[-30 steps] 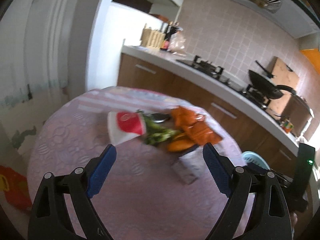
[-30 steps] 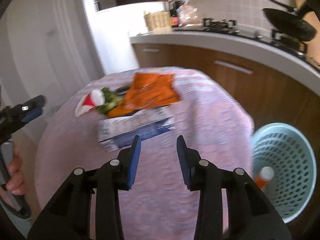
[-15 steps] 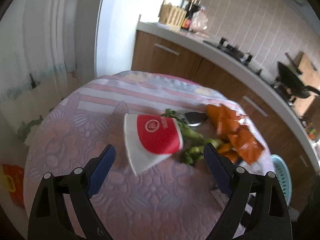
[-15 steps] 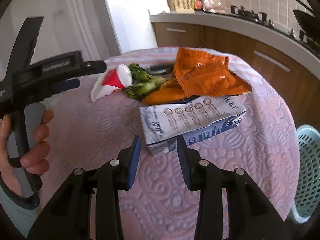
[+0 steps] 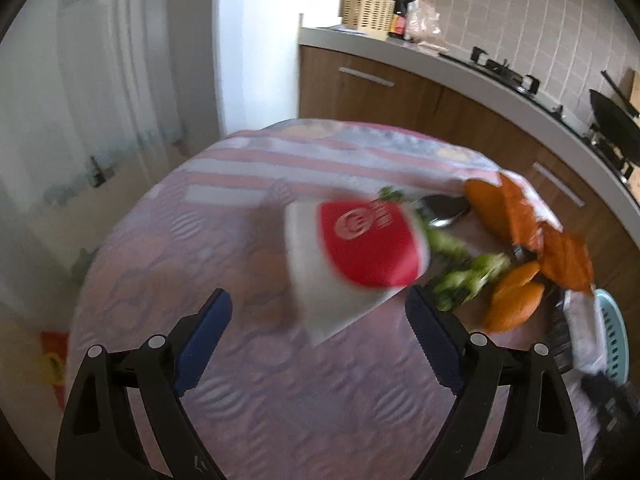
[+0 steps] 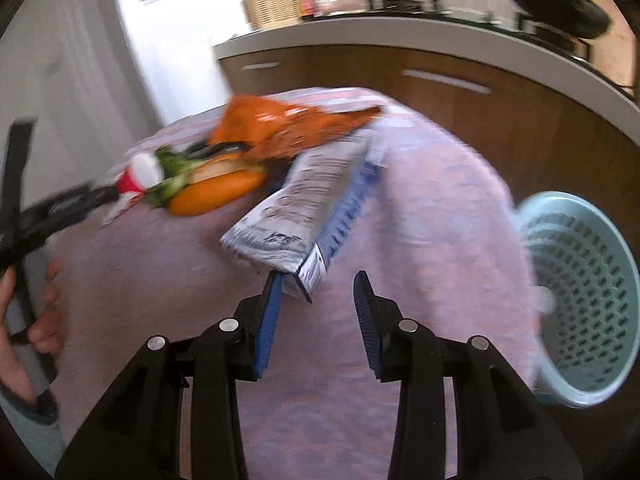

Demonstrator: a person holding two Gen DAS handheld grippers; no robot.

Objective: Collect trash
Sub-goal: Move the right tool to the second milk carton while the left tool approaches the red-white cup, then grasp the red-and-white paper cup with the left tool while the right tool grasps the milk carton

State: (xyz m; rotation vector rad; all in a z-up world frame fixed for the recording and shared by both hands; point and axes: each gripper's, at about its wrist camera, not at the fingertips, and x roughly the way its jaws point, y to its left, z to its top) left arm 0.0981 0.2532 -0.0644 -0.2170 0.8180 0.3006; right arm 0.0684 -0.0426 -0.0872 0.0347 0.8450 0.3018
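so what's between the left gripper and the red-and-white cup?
Nothing. In the left wrist view only bare tablecloth separates the open left gripper from the red-and-white cup.

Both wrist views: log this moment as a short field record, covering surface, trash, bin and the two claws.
surface: round table with pink patterned cloth
trash: red-and-white paper cup on its side, greens, orange peel, orange wrapper, blue-and-white carton
bin: teal basket beside the table, right of the carton
left claw: open, empty, facing the cup
right claw: open, empty, at the carton's near corner
blur: both views smeared
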